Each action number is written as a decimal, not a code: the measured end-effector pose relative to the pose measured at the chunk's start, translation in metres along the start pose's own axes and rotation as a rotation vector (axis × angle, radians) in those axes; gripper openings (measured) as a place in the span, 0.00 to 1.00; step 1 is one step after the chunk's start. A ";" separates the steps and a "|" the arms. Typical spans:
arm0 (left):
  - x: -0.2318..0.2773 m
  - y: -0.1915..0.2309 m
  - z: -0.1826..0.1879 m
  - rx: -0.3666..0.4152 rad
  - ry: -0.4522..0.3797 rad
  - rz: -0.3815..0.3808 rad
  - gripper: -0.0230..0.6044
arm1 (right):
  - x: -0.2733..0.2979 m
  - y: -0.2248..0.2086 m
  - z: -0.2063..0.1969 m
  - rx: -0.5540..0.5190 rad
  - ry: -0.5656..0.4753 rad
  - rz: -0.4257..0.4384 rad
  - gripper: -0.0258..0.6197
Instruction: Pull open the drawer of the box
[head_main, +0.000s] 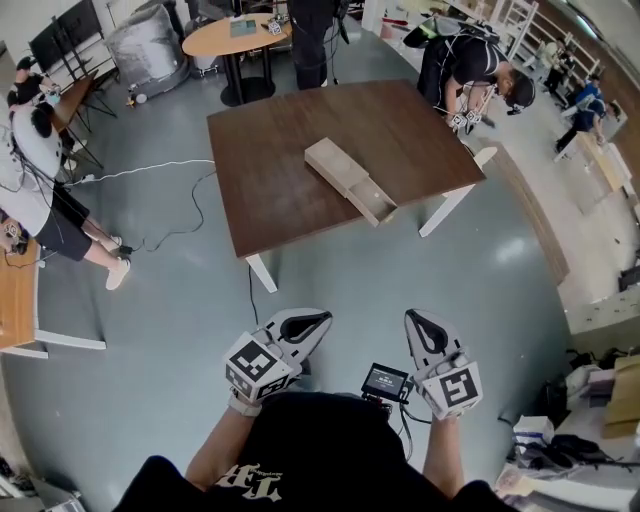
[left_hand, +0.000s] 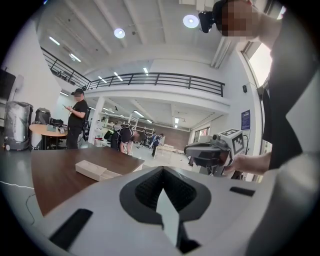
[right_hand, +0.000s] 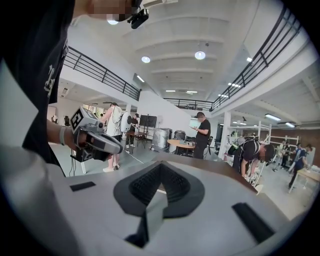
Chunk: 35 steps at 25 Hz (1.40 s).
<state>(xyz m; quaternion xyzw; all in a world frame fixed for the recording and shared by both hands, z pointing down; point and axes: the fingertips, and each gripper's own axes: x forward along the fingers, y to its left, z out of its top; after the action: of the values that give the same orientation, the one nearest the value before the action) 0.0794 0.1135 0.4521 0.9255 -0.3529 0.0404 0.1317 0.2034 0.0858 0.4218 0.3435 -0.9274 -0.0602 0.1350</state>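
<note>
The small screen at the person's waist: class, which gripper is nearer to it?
Right. The right gripper sits just right of the small screen; the left gripper lies farther off to its left.

The table (head_main: 290, 190) is dark brown and the box (head_main: 335, 163) is pale tan. The floor (head_main: 170, 330) is shiny grey. The left gripper (head_main: 315, 322) and right gripper (head_main: 418, 322) are white with black pads and black-and-white square marks.

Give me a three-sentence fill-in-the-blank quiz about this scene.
1. The box lies on a brown ___.
2. Its drawer is already pulled ___.
3. The left gripper and right gripper hold nothing, and both are ___.
Missing words: table; open; shut.
</note>
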 end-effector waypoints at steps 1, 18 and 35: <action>0.004 -0.009 -0.001 -0.001 0.007 -0.007 0.04 | -0.011 0.000 -0.003 0.005 0.003 -0.003 0.02; 0.001 -0.188 -0.044 -0.034 0.015 -0.074 0.04 | -0.164 0.071 -0.051 0.087 0.061 0.016 0.02; -0.046 -0.276 -0.086 -0.008 0.036 -0.095 0.04 | -0.231 0.155 -0.062 0.086 0.035 0.021 0.02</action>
<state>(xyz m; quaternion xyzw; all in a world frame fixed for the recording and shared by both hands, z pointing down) 0.2302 0.3643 0.4672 0.9398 -0.3062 0.0493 0.1436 0.2933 0.3526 0.4642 0.3403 -0.9302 -0.0127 0.1369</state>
